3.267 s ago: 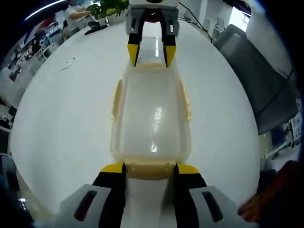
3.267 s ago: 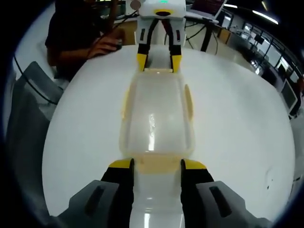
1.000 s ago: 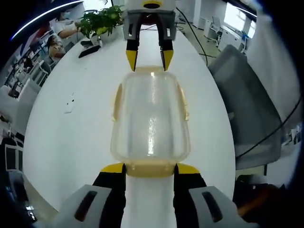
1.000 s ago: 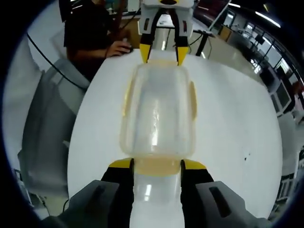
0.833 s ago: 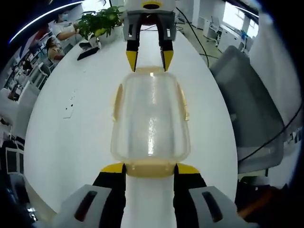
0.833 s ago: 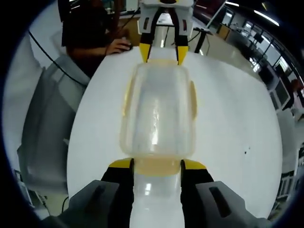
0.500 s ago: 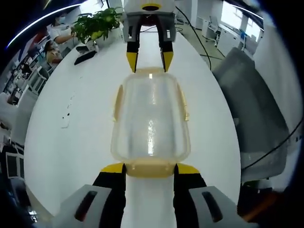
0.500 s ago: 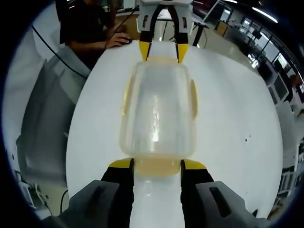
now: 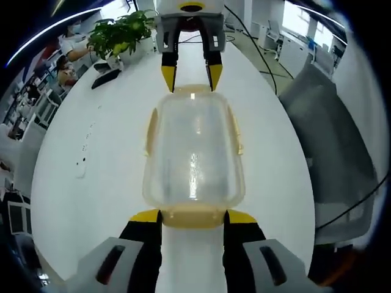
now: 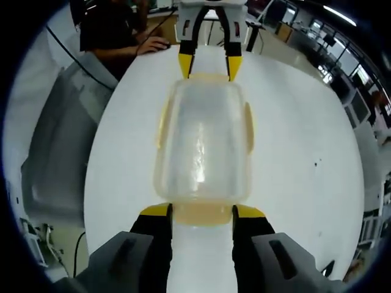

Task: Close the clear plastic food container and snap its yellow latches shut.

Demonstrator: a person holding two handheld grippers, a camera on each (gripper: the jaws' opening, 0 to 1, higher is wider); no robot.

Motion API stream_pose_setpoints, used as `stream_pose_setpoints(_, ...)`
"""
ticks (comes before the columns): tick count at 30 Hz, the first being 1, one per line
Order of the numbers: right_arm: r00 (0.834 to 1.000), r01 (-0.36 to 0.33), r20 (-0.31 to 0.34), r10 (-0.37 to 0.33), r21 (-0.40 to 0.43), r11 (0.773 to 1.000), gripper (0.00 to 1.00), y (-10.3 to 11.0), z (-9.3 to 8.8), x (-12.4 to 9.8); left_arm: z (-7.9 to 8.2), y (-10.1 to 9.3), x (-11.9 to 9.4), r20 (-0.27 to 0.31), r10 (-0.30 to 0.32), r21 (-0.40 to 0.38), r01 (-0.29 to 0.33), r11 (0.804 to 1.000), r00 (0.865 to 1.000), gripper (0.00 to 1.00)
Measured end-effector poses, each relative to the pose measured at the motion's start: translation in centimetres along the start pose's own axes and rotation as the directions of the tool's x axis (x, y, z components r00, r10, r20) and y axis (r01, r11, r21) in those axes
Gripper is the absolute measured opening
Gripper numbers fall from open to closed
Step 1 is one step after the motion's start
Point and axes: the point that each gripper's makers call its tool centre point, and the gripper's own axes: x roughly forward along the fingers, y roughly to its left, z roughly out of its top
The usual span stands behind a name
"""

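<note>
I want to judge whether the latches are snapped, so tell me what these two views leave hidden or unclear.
- End latches: in both views each gripper's jaws flank the near end latch of the container; whether it has clicked cannot be told.
- Side latches: seen edge-on and thin, their state is unclear.
- Container's underside and its contact with the table: hidden by the container itself.
- Left gripper and right gripper: actual clamping on the latch cannot be told.

The left gripper [image 9: 192, 217] rises from the bottom of the left gripper view, its yellow-tipped jaws spread wide and level. The right gripper [image 10: 201, 212] stands likewise at the bottom of the right gripper view, jaws parted. Each faces the other at top centre, jaws pointing down, tips apart.
</note>
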Motion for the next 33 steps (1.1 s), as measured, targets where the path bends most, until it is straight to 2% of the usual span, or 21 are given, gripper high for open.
stream_pose_setpoints(18, 0.999, 0.011, -0.037, -0.011, 0.005, 1.0, 0.34, -0.9, -2.9, 0.5, 1.3, 1.2, 3.0, 0.007, 0.015, 0.021, -0.015, 1.0, 1.0, 0.33)
stream_pose_setpoints(33, 0.999, 0.002, -0.049, -0.001, 0.008, 1.0, 0.35, -0.9, -3.5, 1.2, 1.2, 1.1, 3.5, 0.009, 0.01, 0.02, -0.01, 1.0, 1.0, 0.33)
